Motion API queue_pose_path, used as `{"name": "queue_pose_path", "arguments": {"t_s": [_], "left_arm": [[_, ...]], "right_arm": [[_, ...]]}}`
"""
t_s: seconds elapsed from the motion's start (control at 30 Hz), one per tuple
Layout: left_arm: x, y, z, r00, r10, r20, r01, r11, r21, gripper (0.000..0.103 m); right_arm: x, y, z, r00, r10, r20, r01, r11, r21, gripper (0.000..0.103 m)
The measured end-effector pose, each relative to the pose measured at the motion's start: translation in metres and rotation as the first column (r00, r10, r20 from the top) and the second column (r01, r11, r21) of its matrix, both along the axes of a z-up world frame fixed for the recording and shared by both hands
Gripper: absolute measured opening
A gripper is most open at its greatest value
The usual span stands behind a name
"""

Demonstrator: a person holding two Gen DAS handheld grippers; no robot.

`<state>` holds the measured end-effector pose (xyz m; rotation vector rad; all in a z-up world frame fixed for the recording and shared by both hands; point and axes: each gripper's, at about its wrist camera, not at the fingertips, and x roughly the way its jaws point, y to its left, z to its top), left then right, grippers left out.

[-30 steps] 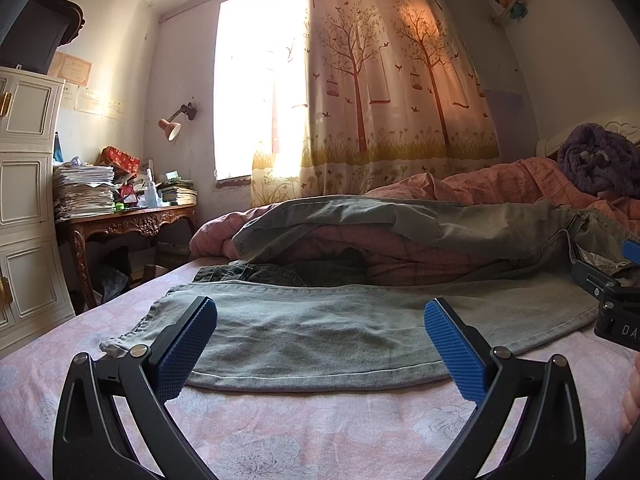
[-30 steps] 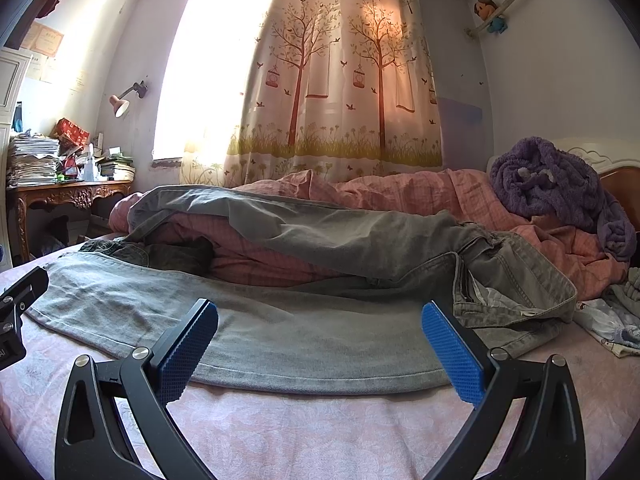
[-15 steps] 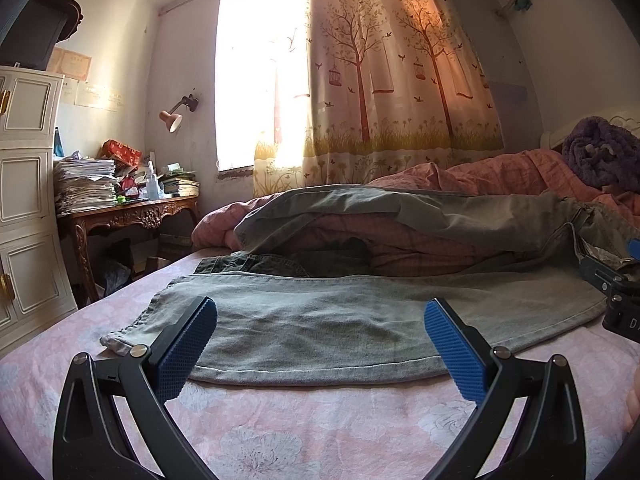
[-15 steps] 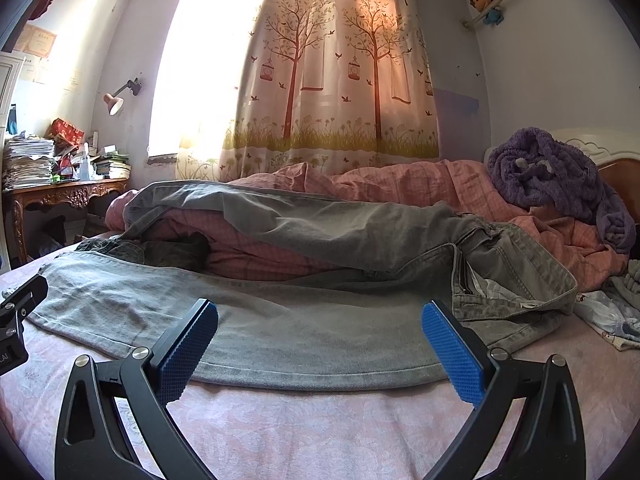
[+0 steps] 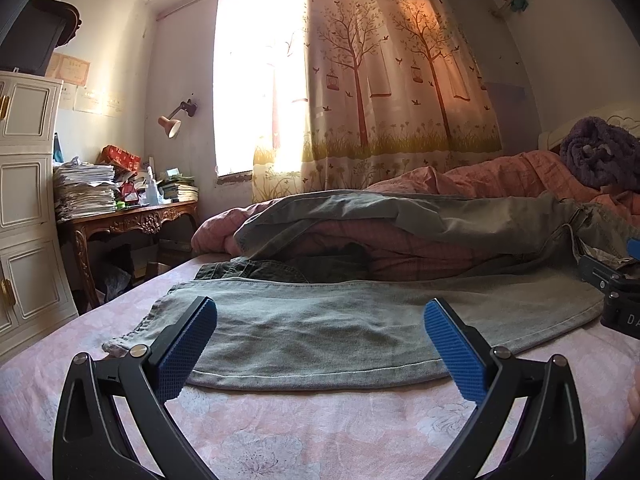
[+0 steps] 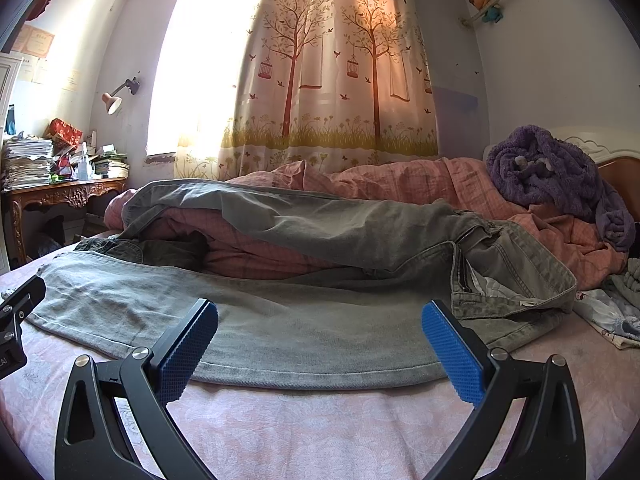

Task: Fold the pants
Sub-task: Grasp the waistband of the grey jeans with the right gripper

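Grey-green pants (image 5: 340,328) lie on the pink bed. One leg lies flat across the front; the other leg (image 5: 400,216) is draped over a pink quilt behind. The waist with its open zipper (image 6: 500,276) is at the right. My left gripper (image 5: 320,344) is open and empty, just in front of the flat leg near its hem end. My right gripper (image 6: 320,344) is open and empty, in front of the flat leg near the waist. Each gripper shows at the edge of the other's view.
A bunched pink quilt (image 6: 400,188) fills the back of the bed, with a purple blanket (image 6: 560,176) at the right. A darker garment (image 5: 256,270) lies behind the flat leg. A cluttered wooden desk (image 5: 132,216) and white cabinet (image 5: 24,200) stand left.
Both grippers have drawn slightly closer to the pants and tilted a little upward. Both stay open and the pants have not moved.
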<state>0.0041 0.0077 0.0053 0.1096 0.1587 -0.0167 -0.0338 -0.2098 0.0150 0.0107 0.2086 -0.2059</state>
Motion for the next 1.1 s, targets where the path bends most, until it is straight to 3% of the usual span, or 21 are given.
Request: {"name": "queue_pose_path", "arguments": {"t_s": [0.13, 0.47, 0.53, 0.6, 0.73, 0.83, 0.9, 0.97, 1.03, 1.1], "left_arm": [[-0.014, -0.015, 0.031, 0.998, -0.049, 0.045, 0.048, 0.998, 0.039, 0.103], [-0.031, -0.082, 0.135, 0.954, -0.15, 0.259, 0.166, 0.985, -0.038, 0.103], [-0.015, -0.1, 0.148, 0.948, -0.184, 0.261, 0.216, 0.972, -0.097, 0.103], [0.007, -0.123, 0.152, 0.95, -0.185, 0.253, 0.216, 0.971, -0.104, 0.103], [0.046, -0.154, 0.132, 0.965, -0.176, 0.195, 0.195, 0.977, -0.082, 0.103], [0.071, -0.154, 0.09, 0.978, -0.197, 0.073, 0.207, 0.965, -0.162, 0.103], [0.084, -0.149, 0.057, 0.979, -0.202, 0.02, 0.203, 0.963, -0.175, 0.103], [0.102, -0.153, 0.027, 0.983, -0.172, -0.062, 0.162, 0.977, -0.14, 0.103], [0.124, -0.154, 0.008, 0.972, -0.167, -0.163, 0.143, 0.978, -0.152, 0.102], [0.136, -0.154, 0.0, 0.959, -0.187, -0.213, 0.148, 0.971, -0.187, 0.102]], "right_arm": [[-0.008, -0.018, 0.015, 1.0, 0.011, -0.009, -0.011, 0.999, 0.048, 0.103], [-0.051, -0.1, 0.101, 0.992, -0.077, 0.098, 0.077, 0.997, -0.001, 0.103], [-0.053, -0.122, 0.117, 0.999, -0.02, 0.051, 0.021, 1.0, -0.018, 0.103], [-0.05, -0.147, 0.128, 0.999, 0.025, -0.025, -0.026, 0.999, -0.036, 0.099], [-0.044, -0.181, 0.13, 0.99, -0.101, -0.098, 0.083, 0.98, -0.18, 0.09], [-0.028, -0.204, 0.113, 0.969, -0.084, -0.233, 0.045, 0.985, -0.168, 0.08], [-0.015, -0.215, 0.09, 0.941, -0.056, -0.334, 0.002, 0.987, -0.16, 0.071], [0.001, -0.219, 0.063, 0.918, -0.082, -0.387, 0.007, 0.981, -0.193, 0.071], [0.027, -0.227, 0.032, 0.877, -0.092, -0.472, 0.008, 0.984, -0.177, 0.06], [0.053, -0.236, 0.009, 0.839, -0.073, -0.539, 0.004, 0.992, -0.128, 0.054]]}}
